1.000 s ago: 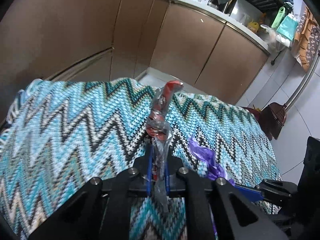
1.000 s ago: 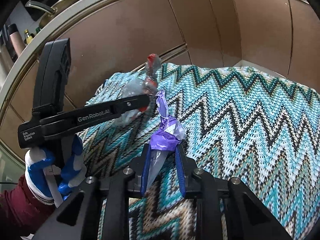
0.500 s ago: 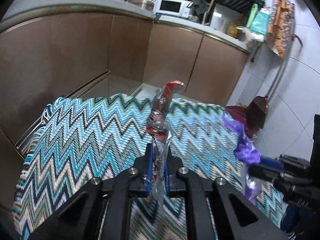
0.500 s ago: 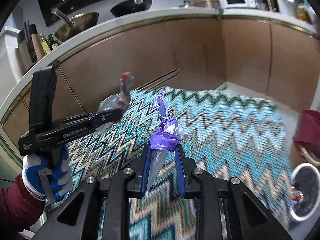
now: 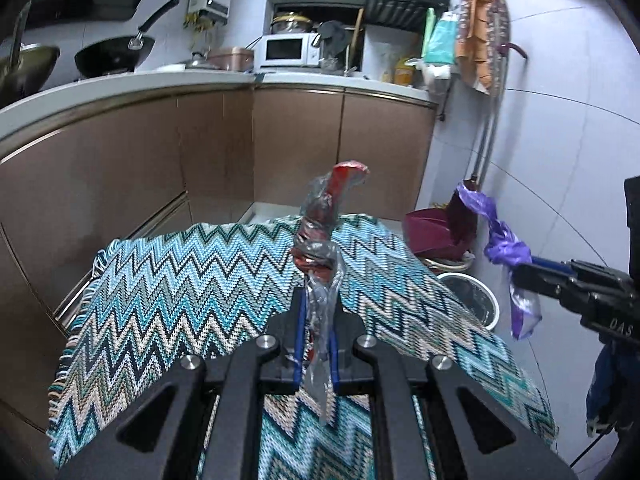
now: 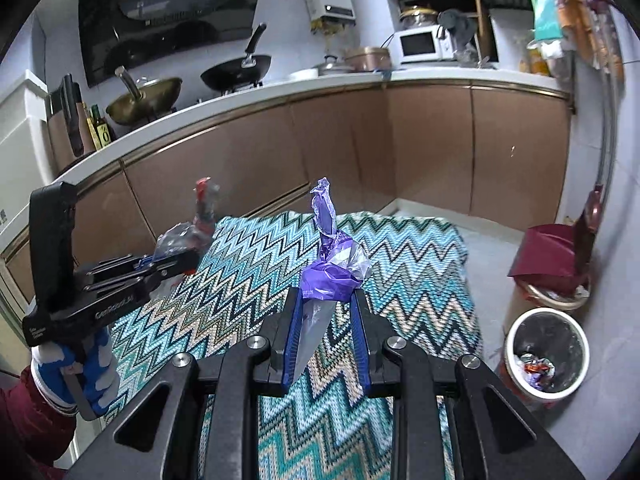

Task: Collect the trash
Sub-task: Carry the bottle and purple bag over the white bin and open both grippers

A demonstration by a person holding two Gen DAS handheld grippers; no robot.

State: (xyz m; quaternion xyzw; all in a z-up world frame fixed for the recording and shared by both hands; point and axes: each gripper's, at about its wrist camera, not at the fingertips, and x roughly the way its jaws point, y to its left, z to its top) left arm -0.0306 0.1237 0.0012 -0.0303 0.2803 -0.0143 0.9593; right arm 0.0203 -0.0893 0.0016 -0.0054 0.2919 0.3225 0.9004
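Observation:
My left gripper is shut on a red and clear crumpled wrapper that sticks up above the zigzag rug. My right gripper is shut on a purple crumpled wrapper, held above the same rug. The purple wrapper and the right gripper show at the right of the left wrist view. The left gripper with the red wrapper shows at the left of the right wrist view. A white trash bin with wrappers inside stands on the floor right of the rug, and also shows in the left wrist view.
Brown kitchen cabinets run along the back under a white counter. A dark red dustpan in a basket stands by the right wall behind the bin. Grey tiled floor lies between rug and wall.
Both grippers have lifted and tilted up from the rug with their wrappers still held. The counter, the wall and the trash bin have come into view.

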